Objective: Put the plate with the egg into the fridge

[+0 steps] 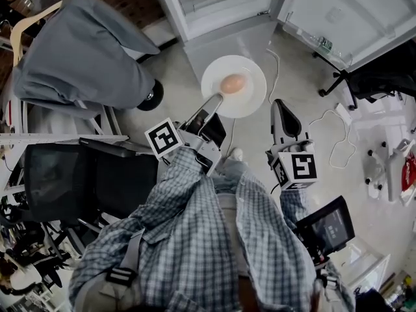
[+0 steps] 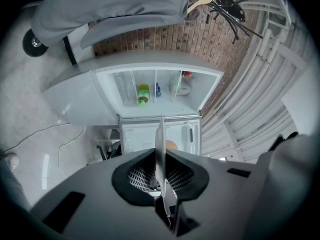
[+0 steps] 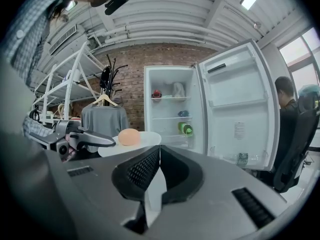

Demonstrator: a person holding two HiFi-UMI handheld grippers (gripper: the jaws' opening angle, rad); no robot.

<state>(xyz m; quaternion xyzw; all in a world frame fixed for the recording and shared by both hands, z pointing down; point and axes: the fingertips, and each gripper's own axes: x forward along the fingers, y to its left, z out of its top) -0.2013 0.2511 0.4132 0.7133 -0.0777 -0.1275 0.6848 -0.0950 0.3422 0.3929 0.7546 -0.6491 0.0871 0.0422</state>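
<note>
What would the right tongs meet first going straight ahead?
Probably the open fridge, around its lower shelves. The plate sits just left of that line, though depth is unclear.

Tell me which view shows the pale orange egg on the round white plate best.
The head view: the pale orange egg lies whole, seen from above, on the round white plate. The right gripper view shows it small, from the side; the left gripper view shows only a sliver behind the edge-on plate.

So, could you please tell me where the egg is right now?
In the head view the egg sits mid-frame on the white plate, which the left gripper holds by its rim before the open fridge.
</note>
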